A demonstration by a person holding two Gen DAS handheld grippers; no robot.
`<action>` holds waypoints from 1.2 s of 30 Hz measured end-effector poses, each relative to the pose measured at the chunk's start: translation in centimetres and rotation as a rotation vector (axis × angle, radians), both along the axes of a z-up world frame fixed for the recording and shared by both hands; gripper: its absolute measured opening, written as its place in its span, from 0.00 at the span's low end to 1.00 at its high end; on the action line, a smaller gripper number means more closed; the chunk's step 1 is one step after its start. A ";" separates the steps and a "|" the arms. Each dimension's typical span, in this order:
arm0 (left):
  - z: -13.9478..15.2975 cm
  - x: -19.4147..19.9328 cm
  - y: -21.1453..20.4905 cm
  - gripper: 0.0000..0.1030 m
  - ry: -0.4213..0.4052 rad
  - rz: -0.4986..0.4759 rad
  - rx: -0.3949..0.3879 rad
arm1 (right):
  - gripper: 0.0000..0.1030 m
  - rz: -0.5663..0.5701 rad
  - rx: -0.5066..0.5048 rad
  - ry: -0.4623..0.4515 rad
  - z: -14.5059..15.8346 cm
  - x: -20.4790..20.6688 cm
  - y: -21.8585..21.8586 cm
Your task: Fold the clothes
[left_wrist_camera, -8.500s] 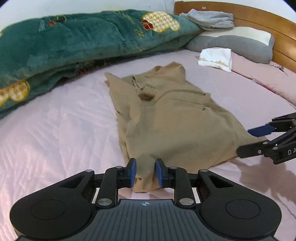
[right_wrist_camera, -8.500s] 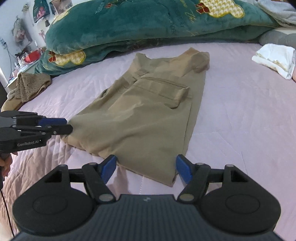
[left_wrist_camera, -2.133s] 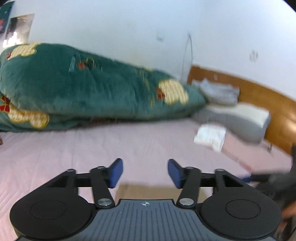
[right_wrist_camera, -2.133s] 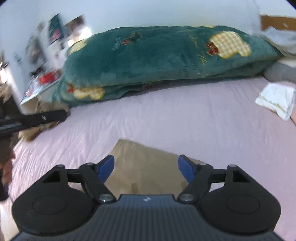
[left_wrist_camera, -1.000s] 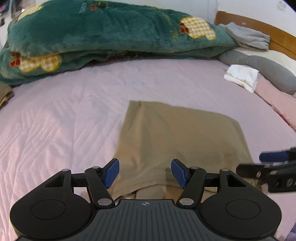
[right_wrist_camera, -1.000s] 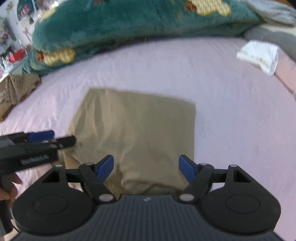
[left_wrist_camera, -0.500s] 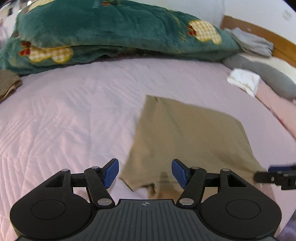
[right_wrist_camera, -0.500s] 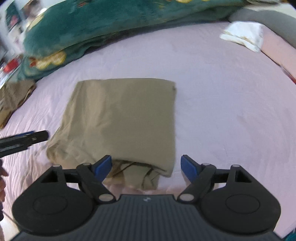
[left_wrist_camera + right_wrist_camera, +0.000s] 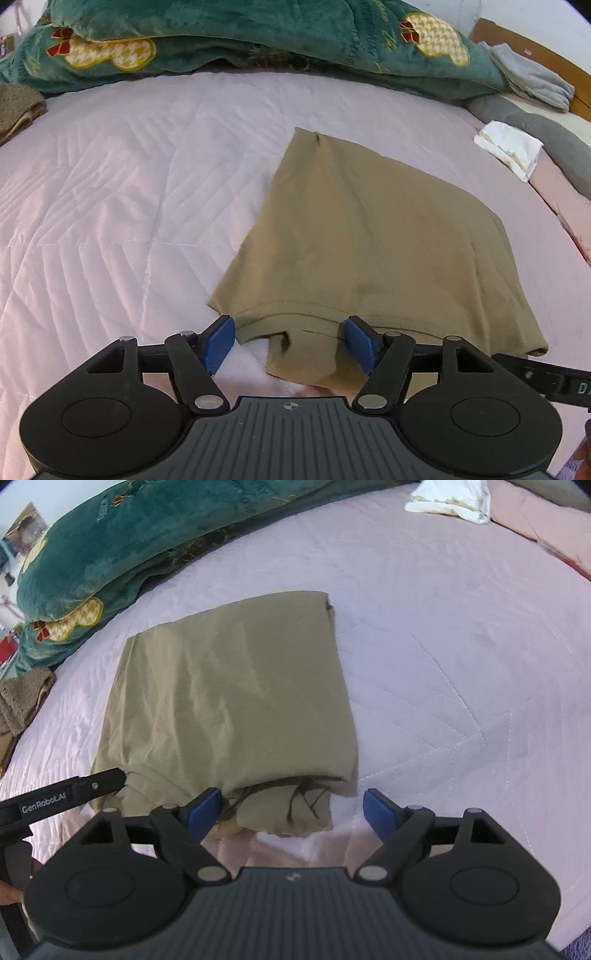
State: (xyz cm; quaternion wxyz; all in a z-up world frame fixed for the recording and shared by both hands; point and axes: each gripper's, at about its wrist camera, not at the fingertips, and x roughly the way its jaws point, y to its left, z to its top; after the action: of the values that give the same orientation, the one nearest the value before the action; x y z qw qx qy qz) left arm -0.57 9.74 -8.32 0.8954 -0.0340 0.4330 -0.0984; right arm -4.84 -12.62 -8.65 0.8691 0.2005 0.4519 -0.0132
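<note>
Between L gripper (image 9: 291, 339) pads a lower layer of the khaki garment (image 9: 369, 236) is seen poking out; jaws are spread, nothing pinched. R gripper (image 9: 293, 810) is likewise spread wide, near edge & loose threads framed but not pressed. Garment is laid folded on pink quilted bedspread (image 9: 110, 192), well apart from green blanket (image 9: 221, 33) & white cloth (image 9: 509, 147). Fabric is judged thin, light, limp, prob. slippery; best taken at near hem corners, all layers pinched together.
</note>
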 end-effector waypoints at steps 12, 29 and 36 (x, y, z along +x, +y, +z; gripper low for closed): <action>-0.1 -1.4 -1.2 0.36 -0.034 -0.056 -0.041 | 0.32 0.142 -0.113 -0.082 1.3 0.1 2.5; 2.2 -5.6 -0.5 0.52 -0.054 -0.087 0.001 | 0.50 0.144 -0.221 -0.040 4.1 -1.0 -2.0; 6.8 -4.9 -1.8 0.66 -0.217 -0.094 0.039 | 0.75 0.123 -0.214 -0.272 9.2 -0.2 0.1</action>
State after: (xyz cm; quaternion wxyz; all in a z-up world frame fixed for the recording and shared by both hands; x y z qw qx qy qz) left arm -5.43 7.90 -1.52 0.9318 0.0144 0.3367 -0.1349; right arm -5.09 -12.51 0.53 0.9377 0.0788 0.3377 0.0194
